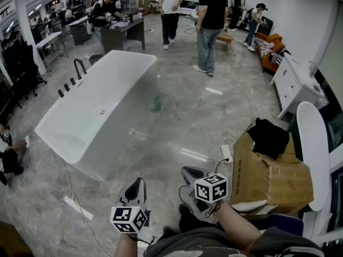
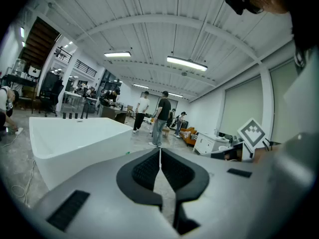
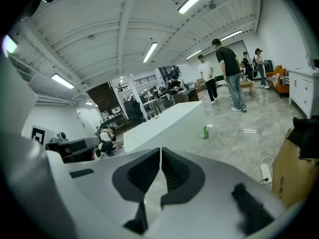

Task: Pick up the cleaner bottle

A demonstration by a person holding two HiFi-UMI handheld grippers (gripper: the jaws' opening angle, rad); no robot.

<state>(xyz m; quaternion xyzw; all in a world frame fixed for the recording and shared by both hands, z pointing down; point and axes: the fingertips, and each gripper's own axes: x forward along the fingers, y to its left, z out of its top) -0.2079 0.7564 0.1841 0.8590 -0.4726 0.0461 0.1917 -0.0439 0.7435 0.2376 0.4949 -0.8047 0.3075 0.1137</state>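
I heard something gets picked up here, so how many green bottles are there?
1: the green bottle stands on the floor, just right of the white bathtub. Others could hide behind the white bathtub.

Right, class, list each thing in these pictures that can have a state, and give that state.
left claw: shut, empty.
right claw: shut, empty.
tub: upright, nothing in it.
bottle: upright on the floor beside the tub, not held.
box: on the floor, black cloth lying on top.
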